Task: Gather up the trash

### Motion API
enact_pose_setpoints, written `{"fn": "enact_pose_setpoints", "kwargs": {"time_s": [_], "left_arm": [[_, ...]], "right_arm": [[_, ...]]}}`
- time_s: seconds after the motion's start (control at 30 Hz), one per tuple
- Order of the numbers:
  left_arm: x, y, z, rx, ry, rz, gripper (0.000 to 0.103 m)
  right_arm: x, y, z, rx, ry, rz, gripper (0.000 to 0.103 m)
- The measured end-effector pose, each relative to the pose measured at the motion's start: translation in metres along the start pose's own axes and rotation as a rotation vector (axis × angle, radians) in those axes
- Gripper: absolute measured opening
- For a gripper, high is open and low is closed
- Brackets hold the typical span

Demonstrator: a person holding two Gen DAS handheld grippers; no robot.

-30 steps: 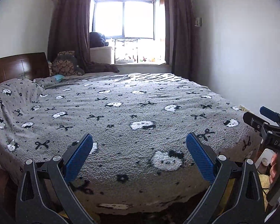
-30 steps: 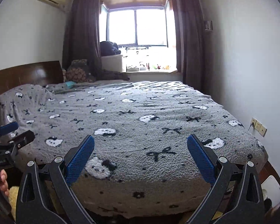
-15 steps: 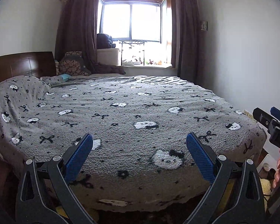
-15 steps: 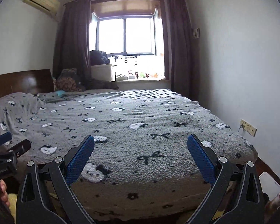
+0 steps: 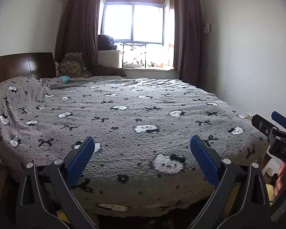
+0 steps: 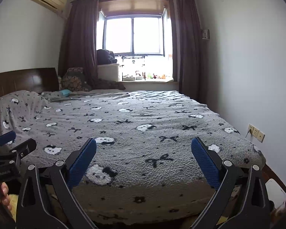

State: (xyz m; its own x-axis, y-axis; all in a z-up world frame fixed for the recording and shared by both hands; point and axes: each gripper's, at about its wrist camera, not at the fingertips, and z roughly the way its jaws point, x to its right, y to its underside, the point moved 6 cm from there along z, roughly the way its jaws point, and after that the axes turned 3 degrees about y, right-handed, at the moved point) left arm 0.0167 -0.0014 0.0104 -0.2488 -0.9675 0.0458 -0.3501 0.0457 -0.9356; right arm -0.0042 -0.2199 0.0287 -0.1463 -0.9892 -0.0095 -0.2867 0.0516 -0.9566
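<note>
My left gripper (image 5: 142,159) is open and empty, held at the foot of a bed (image 5: 124,118) with a grey blanket patterned with cats and bows. My right gripper (image 6: 143,161) is open and empty too, beside it, over the same foot edge. Each gripper shows at the edge of the other's view: the right gripper (image 5: 276,131) at the right, the left gripper (image 6: 9,147) at the left. A small teal item (image 5: 65,78) lies near the pillows at the far left; I cannot tell what it is. No clear trash shows on the blanket.
A dark wooden headboard (image 5: 22,66) stands at the left. A window (image 5: 135,24) with dark curtains and a cluttered sill is at the back. A white wall with sockets (image 6: 256,132) runs along the right. A white container (image 6: 276,192) sits on the floor at the right.
Both grippers have risen and tilted up a little, so more of the window and ceiling shows. Both stay open and empty.
</note>
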Motion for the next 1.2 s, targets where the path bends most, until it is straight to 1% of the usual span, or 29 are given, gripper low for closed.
{"fn": "enact_pose_setpoints", "kwargs": {"time_s": [1.2], "left_arm": [[0.0020, -0.0022, -0.0020, 0.005, 0.006, -0.002, 0.095]], "right_arm": [[-0.0078, 0.0056, 0.0007, -0.008, -0.013, -0.011, 0.100]]}}
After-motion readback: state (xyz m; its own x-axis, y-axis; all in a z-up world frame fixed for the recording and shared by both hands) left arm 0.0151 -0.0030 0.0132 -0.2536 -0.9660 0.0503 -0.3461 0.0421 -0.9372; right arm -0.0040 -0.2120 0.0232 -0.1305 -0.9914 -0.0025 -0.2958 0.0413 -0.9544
